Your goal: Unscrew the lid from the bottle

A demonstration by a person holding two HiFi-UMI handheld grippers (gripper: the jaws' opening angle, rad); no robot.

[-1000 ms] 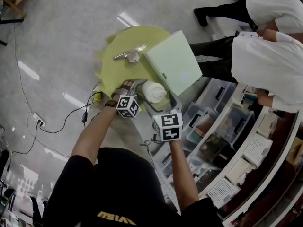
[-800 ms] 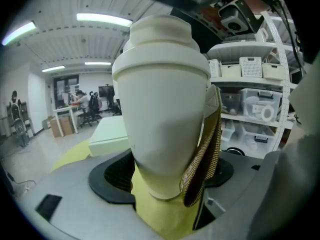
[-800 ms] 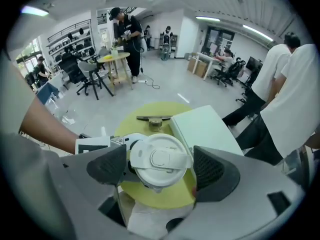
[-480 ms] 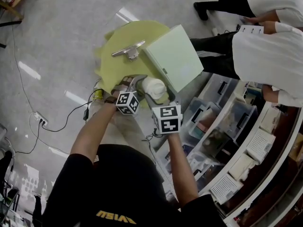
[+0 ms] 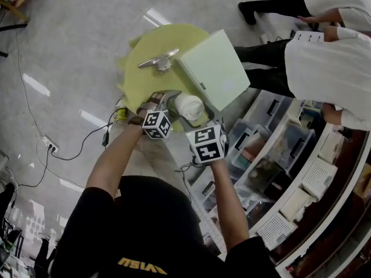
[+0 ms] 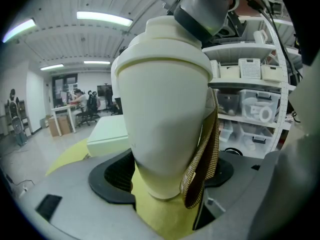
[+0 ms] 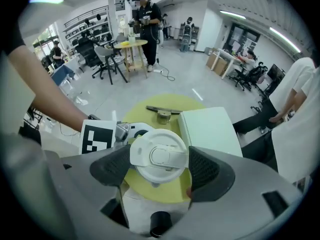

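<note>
A cream-white bottle [image 5: 188,106] is held just above the round yellow table [image 5: 142,51], seen from above in the head view. My left gripper [image 5: 174,104] is shut on the bottle's body [image 6: 165,109], one dark pad on each side, and a woven brown strap [image 6: 202,169] hangs down the bottle's right side. My right gripper [image 5: 195,120] comes in from above, and its pads rest against the rim of the white flip-top lid [image 7: 159,155]. In the right gripper view, the right gripper [image 7: 160,165] frames the lid and the left gripper's marker cube [image 7: 97,136] shows beside it.
A pale green box [image 5: 213,71] lies on the table's right half, and a metal bar tool [image 5: 157,62] lies behind the bottle. Shelves with plastic bins [image 5: 272,149] stand at the right. People in white [image 5: 324,57] stand at the top right. Cables [image 5: 69,155] trail over the floor at the left.
The right gripper's jaws have narrowed onto the lid and its marker cube has shifted slightly upward and tilted. The left gripper and the bottle have barely moved.
</note>
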